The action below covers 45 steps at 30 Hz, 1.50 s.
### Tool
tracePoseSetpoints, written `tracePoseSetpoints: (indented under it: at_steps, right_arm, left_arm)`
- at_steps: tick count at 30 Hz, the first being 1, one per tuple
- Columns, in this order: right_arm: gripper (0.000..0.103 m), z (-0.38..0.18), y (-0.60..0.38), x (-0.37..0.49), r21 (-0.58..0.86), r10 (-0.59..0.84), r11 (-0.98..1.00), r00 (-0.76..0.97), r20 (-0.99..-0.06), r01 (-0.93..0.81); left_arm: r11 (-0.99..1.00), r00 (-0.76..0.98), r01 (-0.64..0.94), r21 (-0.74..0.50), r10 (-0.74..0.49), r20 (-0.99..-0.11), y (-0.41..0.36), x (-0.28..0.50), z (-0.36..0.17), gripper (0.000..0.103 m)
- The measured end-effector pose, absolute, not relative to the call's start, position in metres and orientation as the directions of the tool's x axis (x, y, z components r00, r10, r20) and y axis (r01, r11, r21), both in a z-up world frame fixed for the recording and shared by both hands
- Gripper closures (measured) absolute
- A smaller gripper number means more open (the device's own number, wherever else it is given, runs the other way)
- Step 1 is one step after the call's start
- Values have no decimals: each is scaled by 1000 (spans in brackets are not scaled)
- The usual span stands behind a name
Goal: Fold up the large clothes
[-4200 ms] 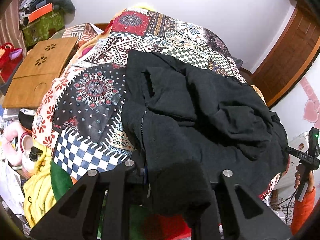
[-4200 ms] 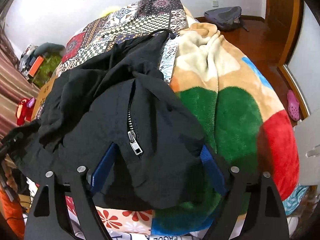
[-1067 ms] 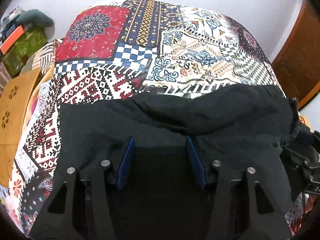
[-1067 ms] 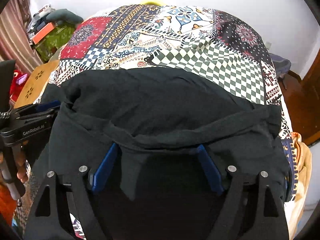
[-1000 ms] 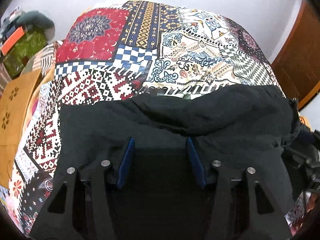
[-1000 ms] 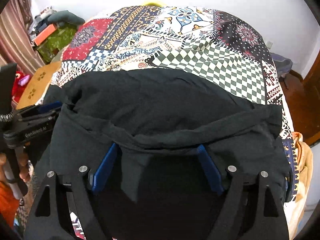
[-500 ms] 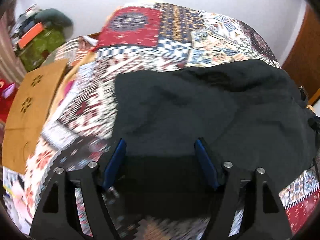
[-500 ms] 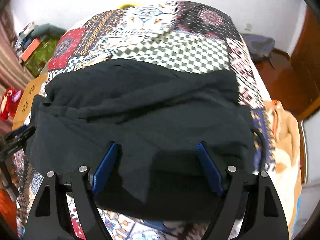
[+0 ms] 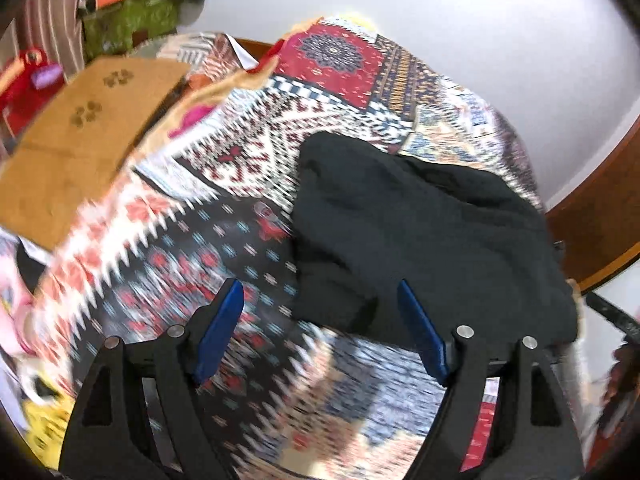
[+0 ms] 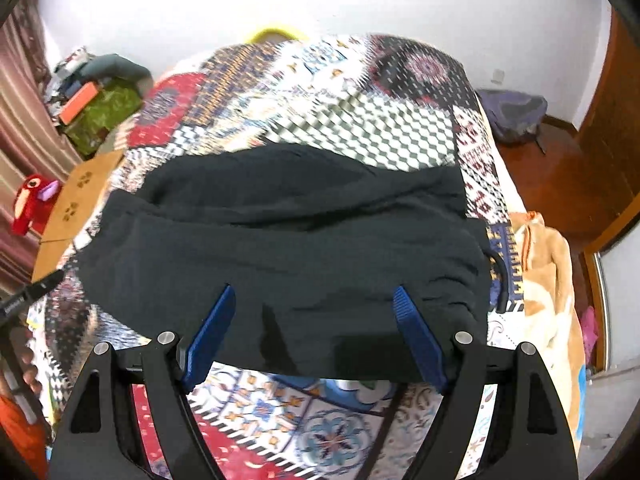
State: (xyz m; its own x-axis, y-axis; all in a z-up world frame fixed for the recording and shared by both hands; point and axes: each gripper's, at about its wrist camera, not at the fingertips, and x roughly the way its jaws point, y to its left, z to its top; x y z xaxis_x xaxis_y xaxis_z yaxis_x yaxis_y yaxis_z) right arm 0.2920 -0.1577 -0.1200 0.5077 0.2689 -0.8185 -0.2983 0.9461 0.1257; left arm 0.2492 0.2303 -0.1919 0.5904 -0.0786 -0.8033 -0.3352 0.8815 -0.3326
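Black garment [image 10: 280, 240] now lies released, folded on bed [image 10: 340, 432]; left gripper [image 9: 320, 332] and right gripper [image 10: 316, 332] apart, fold stage complete.

bright, left view motion-blurred, fisheye edges

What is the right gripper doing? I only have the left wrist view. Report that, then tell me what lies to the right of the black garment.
Observer: The right gripper is open and holds nothing. It is poised over the near edge of the black garment.
Operator: Now the garment's right side.
Observer: A tan fleece blanket lies bunched along the bed's right edge, beside the garment.
Operator: Check the floor beyond it.
Observer: A grey-purple backpack sits on the wooden floor by the wall.
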Motion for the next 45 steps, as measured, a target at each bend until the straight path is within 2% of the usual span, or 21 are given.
tracePoseSetpoints:
  at_steps: [2, 7, 12, 16, 23, 25, 29, 30, 31, 32, 36, 40, 45]
  right_arm:
    - [24, -117, -149, 290, 124, 282, 939, 511, -812, -320]
    - [24, -121, -133, 288, 122, 297, 929, 509, -808, -349]
    - [24, -143, -121, 301, 155, 315, 923, 464, -828, -351]
    - [24, -169, -111, 310, 143, 290, 928, 424, -858, -345]
    - [14, -177, -96, 300, 37, 236, 917, 466, -852, -397]
    - [13, -178, -97, 299, 34, 235, 917, 469, -851, -397]
    - [13, -178, -97, 298, 41, 238, 918, 465, -853, -395]
    - [13, -177, -96, 297, 38, 235, 918, 464, -854, -394]
    - [13, -177, -95, 297, 35, 231, 918, 464, -855, -394]
    - [13, -177, -95, 296, 30, 226, 919, 463, -857, -394]
    - [14, -173, -95, 293, 28, 221, 919, 454, -864, -394]
    - [15, -159, -98, 289, 99, 271, 920, 432, -860, -380]
    - [15, -124, -82, 275, 150, 336, 909, 468, -818, -390]
  left_arm:
    - [856, 593, -325, -401, -146, -792, 224, 249, -195, 24]
    - [725, 554, -290, -625, -406, -727, 205, 265, -226, 24]
    - [611, 549, -329, -720, -497, -672, 199, 281, -256, 24]
    - [563, 582, -333, -756, -509, -635, 205, 301, -265, 23]
    - [455, 653, -397, -797, -471, -594, 213, 323, -275, 20]
    - [445, 665, -420, -791, -443, -602, 210, 329, -275, 15]
    - [484, 663, -497, -720, -324, -675, 196, 341, -270, 14]
    - [499, 655, -517, -696, -292, -696, 193, 343, -268, 19]
    - [524, 638, -551, -649, -237, -733, 189, 345, -265, 31]
    - [543, 626, -570, -617, -201, -754, 186, 347, -263, 35]
    - [579, 636, -563, -590, -151, -756, 183, 341, -250, 60]
    - [642, 650, -527, -557, -117, -751, 181, 325, -227, 66]
    - [668, 708, -491, -559, -68, -703, 196, 278, -194, 68]
